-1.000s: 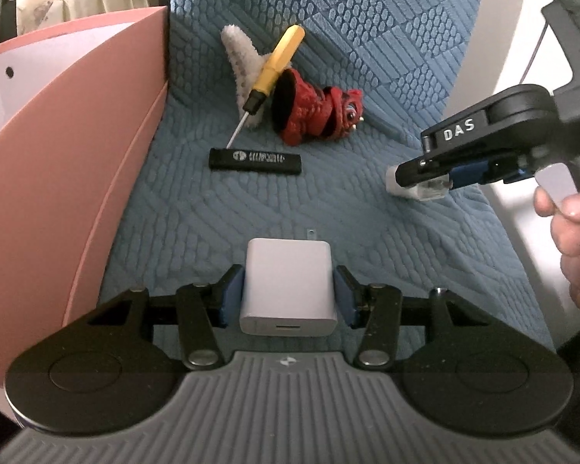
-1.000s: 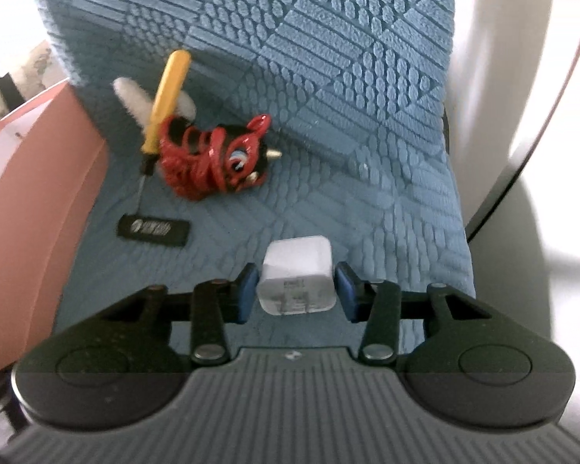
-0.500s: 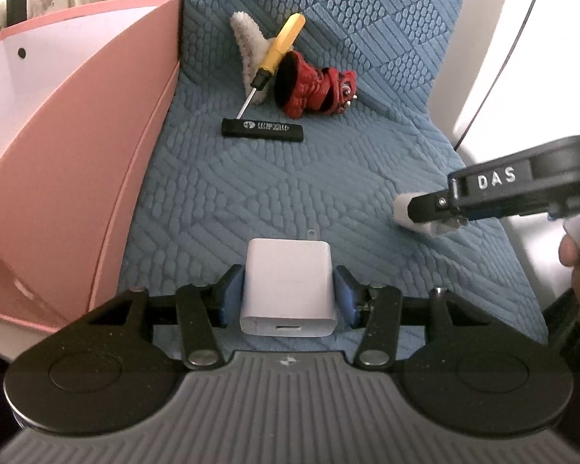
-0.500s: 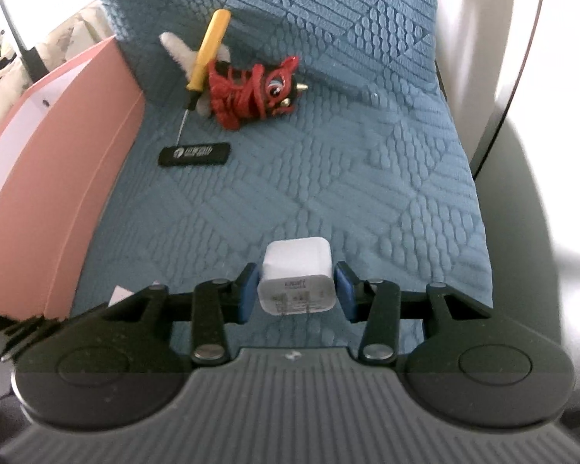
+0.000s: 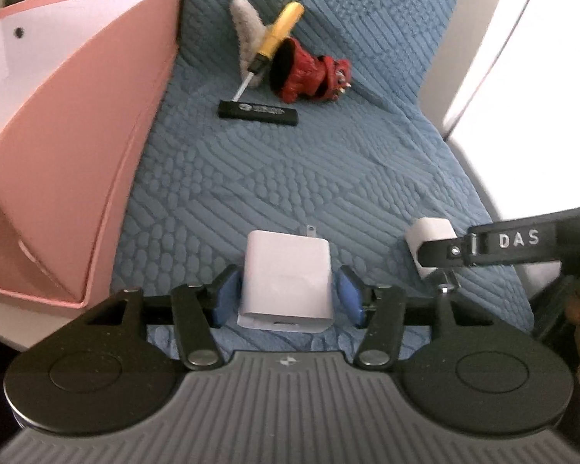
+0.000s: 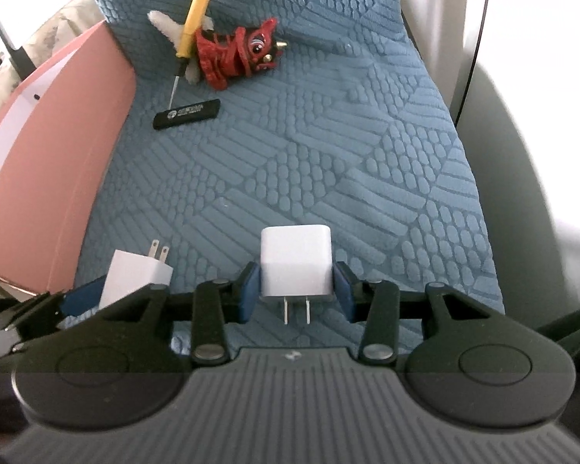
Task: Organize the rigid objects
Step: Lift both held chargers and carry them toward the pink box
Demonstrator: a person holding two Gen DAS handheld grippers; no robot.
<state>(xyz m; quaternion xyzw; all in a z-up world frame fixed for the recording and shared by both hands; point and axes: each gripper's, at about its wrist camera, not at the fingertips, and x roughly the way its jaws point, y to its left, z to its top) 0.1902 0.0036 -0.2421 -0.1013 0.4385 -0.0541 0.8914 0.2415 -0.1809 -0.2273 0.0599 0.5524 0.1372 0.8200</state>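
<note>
Chargers, two white plug-in blocks, sit gripped above the near edge of a blue quilted seat cushion (image 6: 328, 162): the left gripper (image 5: 288, 295) pinches a flat wall charger (image 5: 288, 274) with its prongs pointing away, and the right gripper (image 6: 295, 288) clamps a smaller cube charger (image 6: 295, 265) with its prongs toward the camera. A pink open box (image 5: 58, 147) stands along the cushion's left edge, the likely home for both, judging by the task. At the far end lie a yellow-handled screwdriver (image 5: 270, 46), a black stick-shaped device (image 5: 258, 113), a red dragon figurine (image 5: 309, 75) and a fuzzy white piece (image 5: 245, 34). To finish the carry well, each block should stay squarely between the pads, cross the box wall with clearance, and go in one at a time so the two tools do not collide.
</note>
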